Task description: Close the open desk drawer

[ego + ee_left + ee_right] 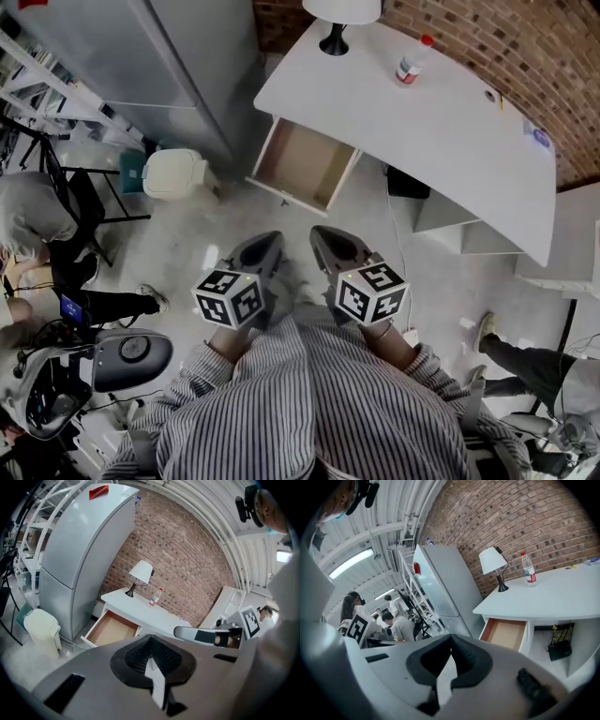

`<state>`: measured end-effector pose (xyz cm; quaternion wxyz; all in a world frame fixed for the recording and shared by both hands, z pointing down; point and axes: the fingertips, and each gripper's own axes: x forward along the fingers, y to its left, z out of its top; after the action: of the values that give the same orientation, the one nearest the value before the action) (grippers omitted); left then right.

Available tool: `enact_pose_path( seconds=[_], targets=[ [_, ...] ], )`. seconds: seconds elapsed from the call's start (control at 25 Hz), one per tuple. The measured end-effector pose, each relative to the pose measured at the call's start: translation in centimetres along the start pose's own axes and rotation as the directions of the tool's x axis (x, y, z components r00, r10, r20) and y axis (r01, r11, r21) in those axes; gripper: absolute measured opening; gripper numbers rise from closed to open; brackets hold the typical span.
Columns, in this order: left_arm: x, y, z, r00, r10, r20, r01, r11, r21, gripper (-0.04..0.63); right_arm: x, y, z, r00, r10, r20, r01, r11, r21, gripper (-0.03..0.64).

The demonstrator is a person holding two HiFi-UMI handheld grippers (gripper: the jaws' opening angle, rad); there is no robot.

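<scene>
The open drawer [300,166] sticks out of the left end of a white desk [441,131]; its pale wooden inside looks empty. It also shows in the left gripper view as the drawer [111,628] and in the right gripper view as the drawer [505,633]. My left gripper [265,246] and right gripper [328,242] are held side by side in front of my striped shirt, well short of the drawer front. Both are shut with nothing between the jaws, as seen at the left gripper [150,638] and the right gripper [451,637].
A lamp [337,19] and a plastic bottle [410,60] stand on the desk. A grey fridge [159,66] stands left of the drawer, with a white bin [175,173] before it. People sit at the left [37,220], and a leg [525,361] shows at the right.
</scene>
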<state>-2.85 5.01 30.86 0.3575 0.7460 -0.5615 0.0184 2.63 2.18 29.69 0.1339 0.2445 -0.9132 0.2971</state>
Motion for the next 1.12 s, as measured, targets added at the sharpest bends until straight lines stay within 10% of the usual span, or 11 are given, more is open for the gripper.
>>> enact_pose_path(
  seconds=[1.12],
  targets=[
    [6.4,8.0,12.4,0.966,-0.234,-0.109,0.249,0.954,0.164,0.012,11.7,-2.3,8.7,0.966,-0.215,0.141,0.207,0.976,0.068,0.015]
  ],
)
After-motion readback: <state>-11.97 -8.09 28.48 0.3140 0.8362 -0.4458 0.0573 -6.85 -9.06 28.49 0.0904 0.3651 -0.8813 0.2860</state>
